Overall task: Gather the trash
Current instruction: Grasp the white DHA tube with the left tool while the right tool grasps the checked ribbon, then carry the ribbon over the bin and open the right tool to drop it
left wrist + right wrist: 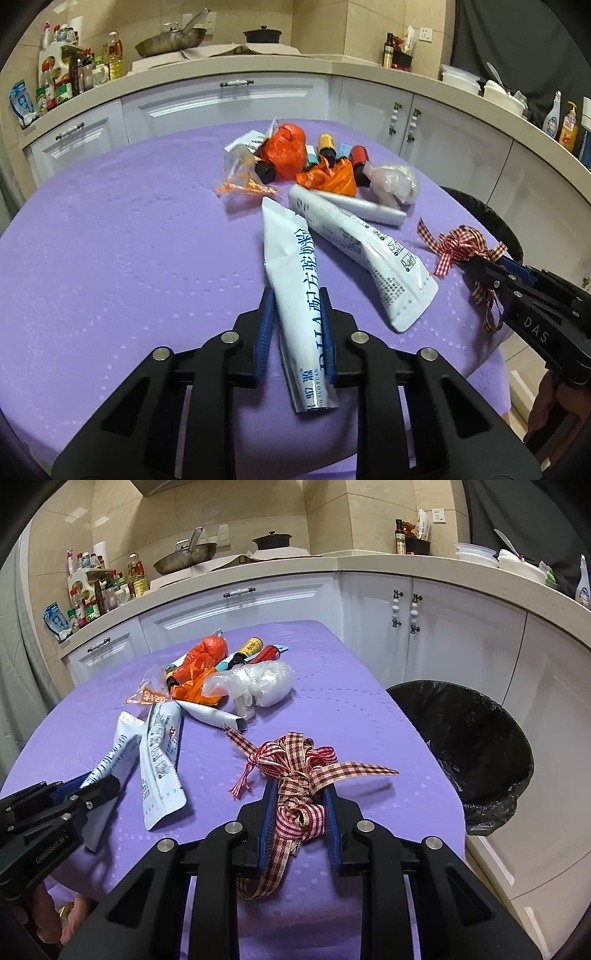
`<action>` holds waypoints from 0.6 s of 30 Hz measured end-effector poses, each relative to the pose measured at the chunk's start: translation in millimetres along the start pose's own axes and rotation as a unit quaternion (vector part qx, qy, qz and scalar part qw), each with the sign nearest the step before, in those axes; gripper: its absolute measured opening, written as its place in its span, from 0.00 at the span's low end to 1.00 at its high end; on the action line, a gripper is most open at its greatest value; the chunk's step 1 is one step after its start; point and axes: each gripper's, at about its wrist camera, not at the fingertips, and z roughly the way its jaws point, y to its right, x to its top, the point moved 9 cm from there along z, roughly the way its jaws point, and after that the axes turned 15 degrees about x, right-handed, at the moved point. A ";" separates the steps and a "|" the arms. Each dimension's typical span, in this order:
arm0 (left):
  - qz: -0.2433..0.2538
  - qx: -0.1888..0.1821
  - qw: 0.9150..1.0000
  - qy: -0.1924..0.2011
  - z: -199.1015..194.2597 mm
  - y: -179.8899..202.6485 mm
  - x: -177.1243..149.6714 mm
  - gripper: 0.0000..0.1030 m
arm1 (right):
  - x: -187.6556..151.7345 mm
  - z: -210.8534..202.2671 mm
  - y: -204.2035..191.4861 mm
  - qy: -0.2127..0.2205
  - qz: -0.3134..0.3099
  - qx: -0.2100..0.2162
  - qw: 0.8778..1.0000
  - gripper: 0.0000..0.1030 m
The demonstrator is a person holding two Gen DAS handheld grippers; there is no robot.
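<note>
My left gripper (pixel 297 295) is shut on a long white sachet with blue lettering (pixel 291 266), held over the purple table; it also shows in the right wrist view (pixel 110 753). My right gripper (pixel 300 794) is shut on a red-and-white checked ribbon bow (pixel 295 768), seen in the left wrist view (pixel 461 243) near the table's right edge. A second white sachet (pixel 369 247) lies between them. A black-lined trash bin (pixel 476 738) stands on the floor right of the table.
At the table's far middle lies a pile: orange plastic bags (pixel 284 151), small bottles (pixel 325 146), a crumpled clear bag (pixel 255 681), a silver tube (pixel 362 208) and an orange-printed wrapper (pixel 243 184). White cabinets (pixel 443 635) and a cluttered counter run behind.
</note>
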 end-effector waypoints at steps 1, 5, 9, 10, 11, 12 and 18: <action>-0.002 0.001 1.000 0.003 -2.5 -3.0 0.8 0.19 | 0.4 -1.4 0.0 0.002 0.000 0.000 1.000 0.24; -0.010 0.006 1.000 0.013 -11.6 -13.8 6.3 0.18 | 1.4 -6.4 0.0 0.006 0.000 -0.002 1.000 0.23; -0.020 0.007 0.999 0.026 -20.9 -20.1 15.1 0.17 | 4.8 -13.1 1.6 0.014 0.000 -0.005 1.000 0.23; -0.021 0.004 0.999 0.030 -23.6 -20.2 18.5 0.16 | 4.9 -14.7 1.9 0.015 -0.001 -0.006 1.000 0.23; -0.021 0.002 0.999 0.033 -25.3 -18.6 21.2 0.16 | 6.2 -16.2 2.5 0.017 -0.002 -0.008 1.000 0.23; -0.019 -0.001 0.999 0.036 -26.9 -16.4 24.2 0.16 | 7.5 -18.2 3.8 0.020 -0.003 -0.010 1.000 0.23; -0.003 -0.034 0.998 0.045 -28.9 9.4 41.4 0.16 | 19.2 -33.8 22.6 0.040 0.002 -0.034 0.999 0.23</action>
